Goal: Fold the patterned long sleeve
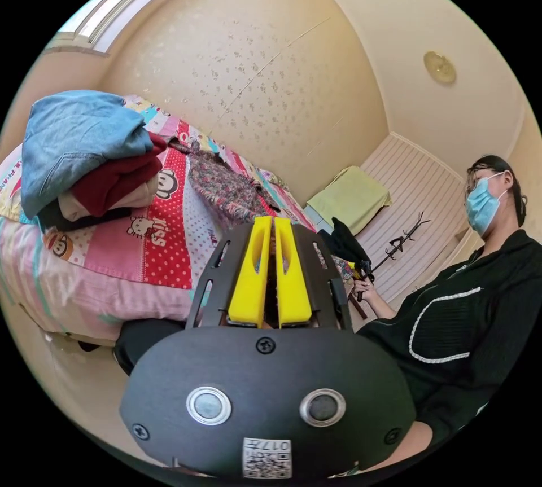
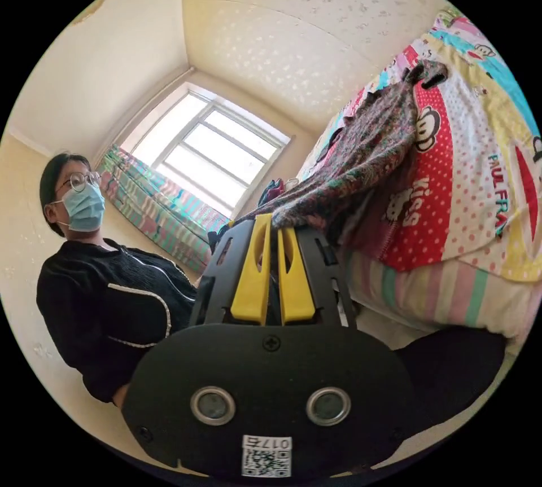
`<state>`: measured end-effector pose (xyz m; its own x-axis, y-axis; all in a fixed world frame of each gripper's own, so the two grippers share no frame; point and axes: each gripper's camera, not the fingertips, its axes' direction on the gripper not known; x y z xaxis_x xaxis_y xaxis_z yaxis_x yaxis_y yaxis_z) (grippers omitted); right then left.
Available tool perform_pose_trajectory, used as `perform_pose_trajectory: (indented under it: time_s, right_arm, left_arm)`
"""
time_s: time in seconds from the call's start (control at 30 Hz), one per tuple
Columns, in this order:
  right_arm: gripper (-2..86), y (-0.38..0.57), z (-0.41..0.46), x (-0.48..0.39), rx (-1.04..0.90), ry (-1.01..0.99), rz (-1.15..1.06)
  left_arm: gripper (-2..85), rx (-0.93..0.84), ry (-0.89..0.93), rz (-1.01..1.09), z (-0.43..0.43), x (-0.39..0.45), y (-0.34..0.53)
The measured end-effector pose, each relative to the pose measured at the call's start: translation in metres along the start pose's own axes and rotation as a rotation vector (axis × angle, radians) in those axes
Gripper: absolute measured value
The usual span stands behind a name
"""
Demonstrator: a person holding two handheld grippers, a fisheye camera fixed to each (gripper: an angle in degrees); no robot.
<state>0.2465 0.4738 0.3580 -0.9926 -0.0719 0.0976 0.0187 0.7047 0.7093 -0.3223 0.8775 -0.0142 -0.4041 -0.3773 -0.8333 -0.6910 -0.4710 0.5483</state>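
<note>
- The bed sheet carries the printed word "kiss" on its red dotted patch, seen in both views.
- On its yellow patch, in the right gripper view, stands "PAUL FRA", cut off.

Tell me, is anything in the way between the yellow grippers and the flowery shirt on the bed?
Nothing visible blocks them. The right gripper already sits at the hem of the floral patterned long sleeve shirt; the left gripper points at it across the colourful cartoon bedsheet.
</note>
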Motion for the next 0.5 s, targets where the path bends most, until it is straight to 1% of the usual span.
perform_pose_trajectory:
  time_s: [0.03,0.07,0.1,0.13,0.17,0.2,0.23,0.27,0.3,0.33,0.37,0.4,0.43,0.47,0.5]
  right_arm:
    - [0.6,-0.007,-0.009,-0.016,0.066,-0.067,-0.053]
    - [0.6,-0.014,-0.017,-0.03,0.122,-0.111,-0.092]
    - [0.6,-0.016,-0.02,-0.036,0.141,-0.121,-0.11]
    - [0.6,-0.022,-0.022,-0.046,0.155,-0.135,-0.141]
    - [0.6,-0.027,-0.02,-0.054,0.132,-0.14,-0.174]
    - [0.6,-0.029,-0.018,-0.058,0.113,-0.134,-0.192]
    - [0.7,-0.031,-0.013,-0.065,0.069,-0.096,-0.222]
    - [0.7,-0.031,-0.01,-0.069,0.035,-0.044,-0.225]
    - [0.7,-0.03,-0.009,-0.069,0.025,-0.019,-0.215]
    - [0.7,-0.026,-0.01,-0.065,0.018,0.038,-0.163]
    - [0.8,-0.019,-0.013,-0.055,0.024,0.103,-0.076]
    - [0.9,-0.015,-0.015,-0.049,0.027,0.142,-0.034]
    - [1.0,-0.005,-0.018,-0.04,0.028,0.235,0.035]
    - [1.2,0.006,-0.02,-0.033,0.014,0.331,0.095]
    - [1.3,0.011,-0.021,-0.03,-0.003,0.37,0.12]
  left_arm:
    - [-0.6,0.114,0.106,0.058,-0.01,0.011,-0.004]
    - [-0.6,0.188,0.175,0.084,-0.018,0.016,-0.005]
    - [-0.6,0.325,0.282,0.113,-0.032,0.02,-0.008]
    - [-0.7,0.417,0.309,0.108,-0.043,0.021,-0.01]
    - [-0.7,0.444,0.297,0.102,-0.047,0.02,-0.011]
    - [-0.7,0.451,0.234,0.094,-0.05,0.02,-0.014]
    - [-0.7,0.41,0.149,0.063,-0.048,0.018,-0.016]
    - [-0.7,0.383,0.106,0.042,-0.045,0.017,-0.017]
    - [-0.6,0.318,0.014,0.015,-0.036,0.017,-0.015]
    - [-0.3,0.249,-0.081,-0.002,-0.023,0.017,-0.01]
    - [0.0,0.212,-0.132,-0.013,-0.016,0.016,-0.006]
    - [1.0,0.131,-0.234,-0.039,0.003,0.012,0.003]
    - [2.7,0.044,-0.321,-0.069,0.024,0.006,0.013]
    - [4.0,-0.002,-0.355,-0.083,0.037,0.002,0.019]
    - [6.6,-0.095,-0.396,-0.105,0.063,-0.007,0.03]
